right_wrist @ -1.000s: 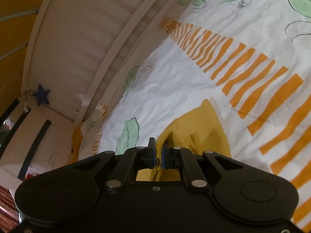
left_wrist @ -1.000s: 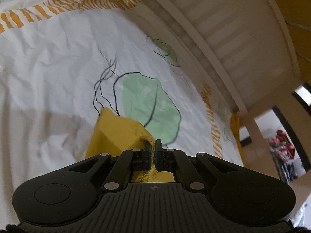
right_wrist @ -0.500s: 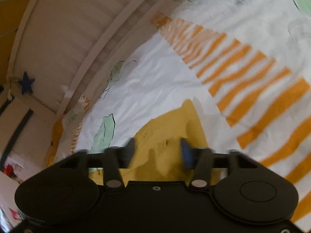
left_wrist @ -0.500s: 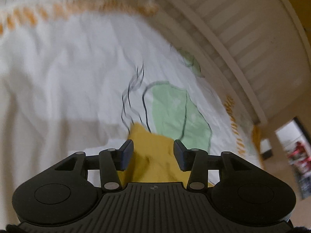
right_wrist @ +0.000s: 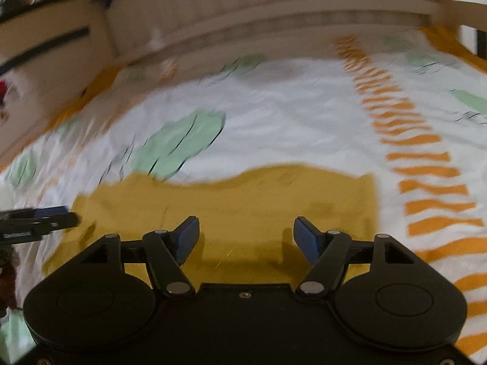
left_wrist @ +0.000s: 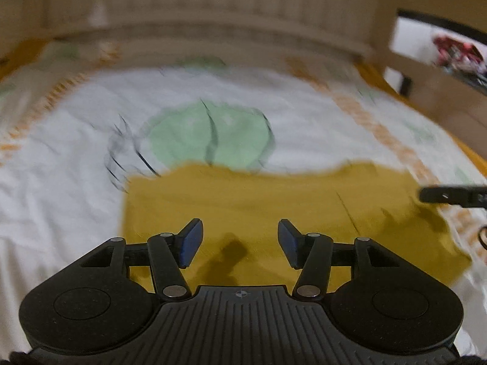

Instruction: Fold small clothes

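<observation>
A mustard-yellow garment (left_wrist: 274,206) lies flat on the bed sheet (left_wrist: 61,182), spread wide in front of both grippers; it also shows in the right wrist view (right_wrist: 243,206). My left gripper (left_wrist: 239,240) is open and empty, just above the garment's near part. My right gripper (right_wrist: 246,237) is open and empty over the garment too. The right gripper's finger shows at the right edge of the left wrist view (left_wrist: 450,196); the left gripper's finger shows at the left edge of the right wrist view (right_wrist: 36,219). Both views are motion-blurred.
The white sheet has green leaf prints (left_wrist: 210,133) and orange striped bands (right_wrist: 426,164). A slatted wooden headboard (right_wrist: 274,9) rises behind the bed. A doorway (left_wrist: 441,51) shows at the far right.
Both grippers were shut on the garment's corners, then opened and let go. They have pulled back and levelled out, and the garment now lies flat on the sheet.
</observation>
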Tool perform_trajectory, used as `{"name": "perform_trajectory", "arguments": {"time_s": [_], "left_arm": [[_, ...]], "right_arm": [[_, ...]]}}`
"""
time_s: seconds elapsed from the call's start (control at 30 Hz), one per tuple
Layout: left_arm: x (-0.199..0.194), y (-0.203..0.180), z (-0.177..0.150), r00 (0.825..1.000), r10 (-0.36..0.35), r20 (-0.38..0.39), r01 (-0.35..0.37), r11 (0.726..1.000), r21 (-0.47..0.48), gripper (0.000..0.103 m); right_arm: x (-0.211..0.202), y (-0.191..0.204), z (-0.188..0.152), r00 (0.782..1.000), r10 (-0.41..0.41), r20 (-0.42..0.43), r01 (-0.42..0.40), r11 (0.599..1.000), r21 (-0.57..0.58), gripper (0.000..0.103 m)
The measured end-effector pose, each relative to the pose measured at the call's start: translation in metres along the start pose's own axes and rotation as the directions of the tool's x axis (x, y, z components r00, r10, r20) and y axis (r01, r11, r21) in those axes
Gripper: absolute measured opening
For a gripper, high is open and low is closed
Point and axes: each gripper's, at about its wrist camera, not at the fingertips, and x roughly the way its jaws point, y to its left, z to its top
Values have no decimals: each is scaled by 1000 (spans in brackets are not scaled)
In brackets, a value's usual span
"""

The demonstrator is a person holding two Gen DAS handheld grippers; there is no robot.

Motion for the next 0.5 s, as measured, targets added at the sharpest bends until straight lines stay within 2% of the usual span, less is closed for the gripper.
{"name": "perform_trajectory", "arguments": {"time_s": [0.23,0.37,0.5], "left_arm": [[28,2,-15,986,-52,-158,49,999,-22,53],[35,8,-17,986,-46,-161,39,998,-46,53],[41,7,-9,989,-38,-140,30,998,-53,54]], "right_arm": [[10,23,-16,993,13,-113,-23,996,-84,72],[21,30,-24,987,-36,-158,10,987,-159,72],[29,34,-26,987,-79,-143,47,975,-215,72]]}}
